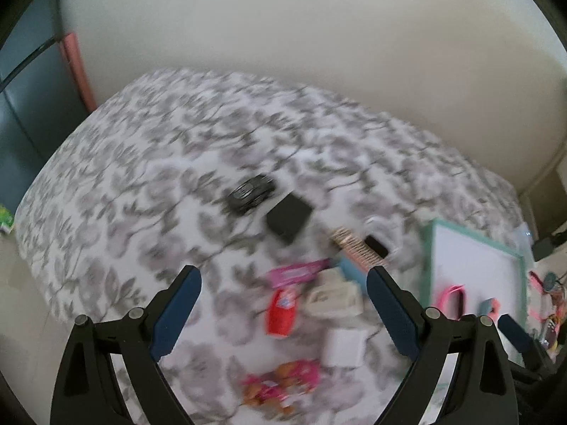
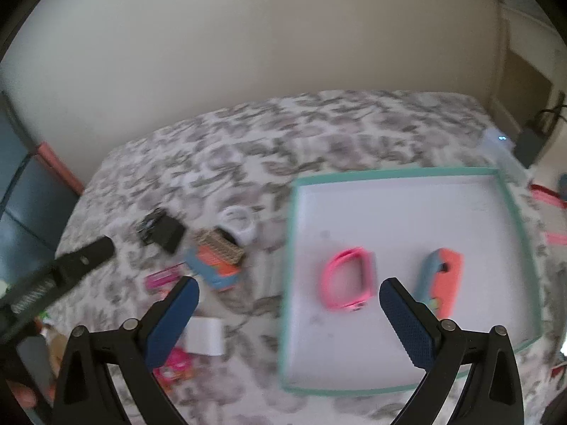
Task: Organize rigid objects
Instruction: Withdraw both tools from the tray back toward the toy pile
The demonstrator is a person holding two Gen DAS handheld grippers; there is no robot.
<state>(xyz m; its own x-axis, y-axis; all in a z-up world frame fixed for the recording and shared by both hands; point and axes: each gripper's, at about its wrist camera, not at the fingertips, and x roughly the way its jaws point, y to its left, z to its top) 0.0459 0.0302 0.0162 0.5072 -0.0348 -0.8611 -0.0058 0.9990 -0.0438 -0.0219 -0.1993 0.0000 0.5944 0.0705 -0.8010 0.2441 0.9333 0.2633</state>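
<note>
Teal tray | both jaws spread, empty | we are risking fumbled picks: clutter lying tightly packed.

A leaf-patterned bedspread lies before a cream wall.

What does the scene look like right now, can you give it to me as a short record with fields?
surface: tablecloth with grey leaf print
tray: teal-rimmed tray, white floor
in tray: pink band; orange and blue object, lying apart
outside tray: black box, black clip, red packet, white box, pink packet, white ring
left tool: open, holding nothing, above the loose items
right tool: open, holding nothing, over the tray's left edge
image quality: blurred
</note>
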